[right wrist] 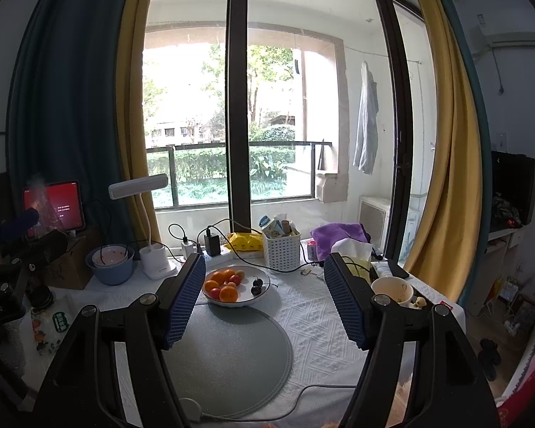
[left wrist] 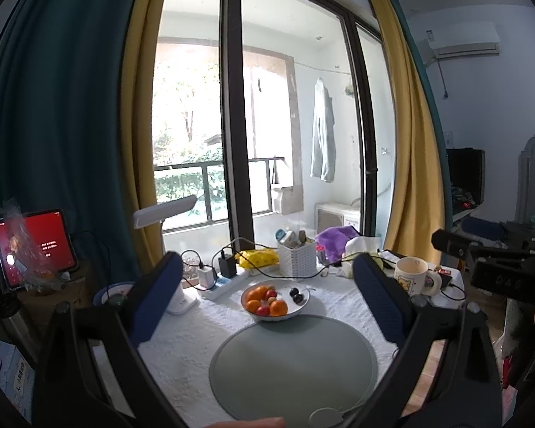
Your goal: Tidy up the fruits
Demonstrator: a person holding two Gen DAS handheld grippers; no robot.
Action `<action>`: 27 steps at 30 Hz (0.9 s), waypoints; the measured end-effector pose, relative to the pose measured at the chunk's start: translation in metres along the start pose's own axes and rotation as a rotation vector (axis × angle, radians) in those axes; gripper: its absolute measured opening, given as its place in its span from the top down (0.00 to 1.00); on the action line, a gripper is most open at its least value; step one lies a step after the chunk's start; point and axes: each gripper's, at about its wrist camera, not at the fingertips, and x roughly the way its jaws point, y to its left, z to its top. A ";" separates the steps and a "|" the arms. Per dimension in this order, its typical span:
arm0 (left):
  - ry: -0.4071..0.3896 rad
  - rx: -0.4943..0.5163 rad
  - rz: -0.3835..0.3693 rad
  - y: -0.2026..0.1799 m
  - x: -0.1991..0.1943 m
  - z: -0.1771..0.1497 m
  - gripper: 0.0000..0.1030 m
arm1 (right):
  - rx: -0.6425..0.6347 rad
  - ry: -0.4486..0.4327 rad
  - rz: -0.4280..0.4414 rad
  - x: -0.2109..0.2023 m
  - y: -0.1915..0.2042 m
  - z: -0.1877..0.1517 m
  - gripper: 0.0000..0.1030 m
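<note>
A white bowl (left wrist: 299,309) sits on the white tablecloth beyond a round grey mat (left wrist: 292,363). It holds several oranges (left wrist: 256,293), small red fruits (left wrist: 263,310) and dark cherries (left wrist: 295,294). My left gripper (left wrist: 267,271) is open and empty, raised above the near side of the table, jaws wide apart. My right gripper (right wrist: 265,267) is also open and empty, with the bowl (right wrist: 264,294) between and beyond its blue fingers (right wrist: 185,296). The mat also shows in the right wrist view (right wrist: 228,356).
A white basket (right wrist: 281,249), power strip with chargers (right wrist: 214,246), desk lamp (right wrist: 153,267), blue bowl (right wrist: 110,271), mug (right wrist: 396,290), purple cloth (right wrist: 339,232) and tissues crowd the table's far side. A red-screened tablet (left wrist: 35,246) stands left. A cable (right wrist: 303,392) crosses the near edge.
</note>
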 end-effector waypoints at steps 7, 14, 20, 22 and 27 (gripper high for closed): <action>-0.001 0.002 -0.002 0.000 -0.001 0.000 0.06 | 0.000 0.000 -0.002 0.000 0.000 0.000 0.30; -0.004 0.001 -0.005 0.000 -0.002 0.001 0.06 | 0.000 0.001 -0.001 0.000 -0.001 0.000 0.30; -0.010 0.000 -0.009 -0.001 -0.002 0.001 0.06 | 0.000 0.000 -0.001 0.000 -0.001 0.000 0.30; -0.010 0.000 -0.012 -0.001 -0.002 0.001 0.06 | 0.000 0.001 -0.001 0.000 -0.001 0.000 0.30; -0.011 0.003 -0.017 -0.001 -0.003 0.002 0.06 | -0.001 0.002 0.001 0.000 -0.002 -0.001 0.30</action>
